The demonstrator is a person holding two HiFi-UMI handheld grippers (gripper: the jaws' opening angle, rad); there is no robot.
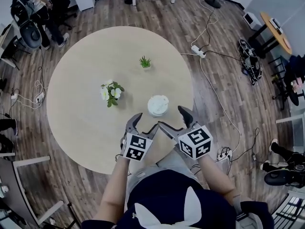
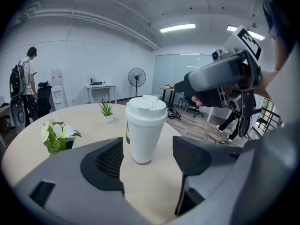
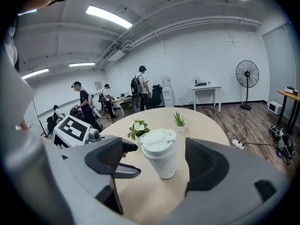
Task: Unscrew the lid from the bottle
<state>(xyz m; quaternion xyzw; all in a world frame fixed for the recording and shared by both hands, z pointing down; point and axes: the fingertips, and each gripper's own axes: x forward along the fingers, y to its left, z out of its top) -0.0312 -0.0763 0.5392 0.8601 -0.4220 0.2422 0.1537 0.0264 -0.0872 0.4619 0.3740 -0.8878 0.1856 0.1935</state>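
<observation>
A white bottle [image 1: 157, 105] with a white lid [image 1: 158, 101] stands upright on the round wooden table [image 1: 81, 104], near its front edge. Both grippers hover just short of it, on my side. My left gripper [image 1: 145, 123] is open and points at the bottle [image 2: 145, 130] from the front left, with nothing between its jaws. My right gripper [image 1: 172, 117] is open too, with the bottle [image 3: 161, 156] ahead in the gap and untouched. The lid [image 3: 159, 138] sits closed on top. The left gripper view also catches the right gripper [image 2: 220, 81] to the right of the bottle.
A pot of white flowers [image 1: 111, 92] stands left of the bottle, and a small green plant [image 1: 145, 62] sits further back. A cable and power strip [image 1: 198, 50] lie on the floor at the right. People stand by chairs [image 1: 28, 18] at the far left.
</observation>
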